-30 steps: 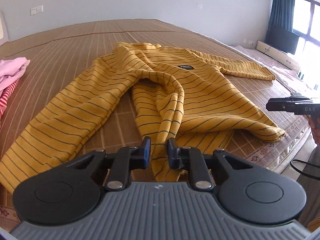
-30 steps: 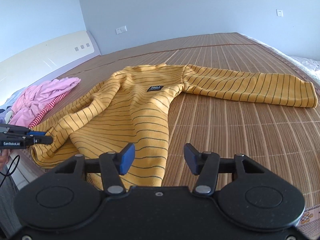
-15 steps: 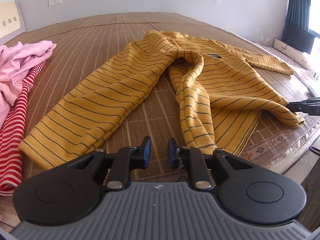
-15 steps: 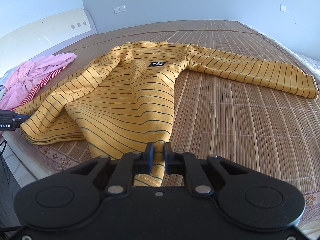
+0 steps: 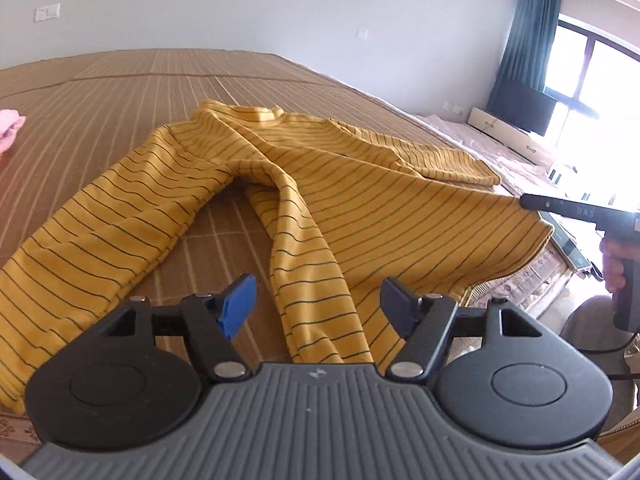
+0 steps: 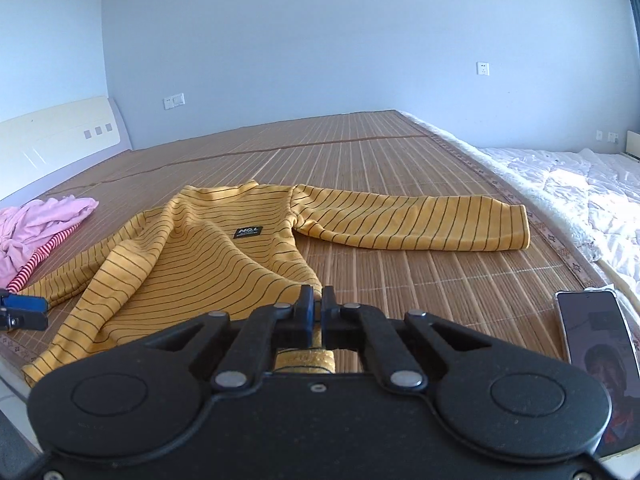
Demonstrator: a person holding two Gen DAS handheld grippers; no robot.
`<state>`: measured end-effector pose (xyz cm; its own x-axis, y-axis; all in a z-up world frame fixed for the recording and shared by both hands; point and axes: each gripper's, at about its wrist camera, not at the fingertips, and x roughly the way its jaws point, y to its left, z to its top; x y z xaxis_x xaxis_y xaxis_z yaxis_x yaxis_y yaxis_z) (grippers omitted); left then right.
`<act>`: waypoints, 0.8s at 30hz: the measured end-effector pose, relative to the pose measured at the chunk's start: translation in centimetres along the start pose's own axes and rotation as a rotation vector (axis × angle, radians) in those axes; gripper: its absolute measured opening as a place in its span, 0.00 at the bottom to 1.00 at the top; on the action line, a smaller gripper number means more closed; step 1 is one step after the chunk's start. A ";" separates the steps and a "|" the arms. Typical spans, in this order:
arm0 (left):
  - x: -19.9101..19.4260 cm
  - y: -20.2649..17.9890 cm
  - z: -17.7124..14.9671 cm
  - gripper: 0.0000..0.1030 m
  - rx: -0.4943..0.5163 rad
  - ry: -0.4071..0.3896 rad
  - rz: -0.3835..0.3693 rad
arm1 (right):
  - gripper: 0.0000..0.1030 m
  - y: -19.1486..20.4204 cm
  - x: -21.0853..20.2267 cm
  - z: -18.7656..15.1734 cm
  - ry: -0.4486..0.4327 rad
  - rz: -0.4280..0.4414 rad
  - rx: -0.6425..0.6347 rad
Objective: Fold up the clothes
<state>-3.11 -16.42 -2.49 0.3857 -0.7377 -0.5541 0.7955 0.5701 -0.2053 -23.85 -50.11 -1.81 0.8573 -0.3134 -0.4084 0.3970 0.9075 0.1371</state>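
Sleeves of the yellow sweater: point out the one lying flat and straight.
The sleeve stretching toward the white bedding lies flat and straight; the other sleeve is partly under the body.

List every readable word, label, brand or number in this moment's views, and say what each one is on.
"NO.1", white letters on the black patch sewn to the chest of the yellow striped sweater; a smaller line beneath it is too blurred to read.
"DAS", faint letters on the side of the right gripper as seen from the left wrist view.
The phone screen shows an image, but no legible text.
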 end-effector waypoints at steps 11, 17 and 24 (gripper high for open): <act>0.2 0.5 0.8 0.72 0.125 0.013 0.149 | 0.08 0.4 1.3 2.5 -0.008 0.078 -0.093; -1.5 4.0 9.1 0.72 0.104 -0.152 0.274 | 0.39 2.7 4.6 8.3 -0.017 0.252 -0.199; 6.9 8.3 16.1 0.76 0.134 -0.104 0.404 | 0.47 5.2 16.5 14.5 0.098 0.238 -0.315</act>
<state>13.67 -22.65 4.95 0.7179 -0.5019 -0.4824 0.6223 0.7733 0.1215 -2.87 -54.64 5.24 0.8719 -0.0695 -0.4847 0.0582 0.9976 -0.0385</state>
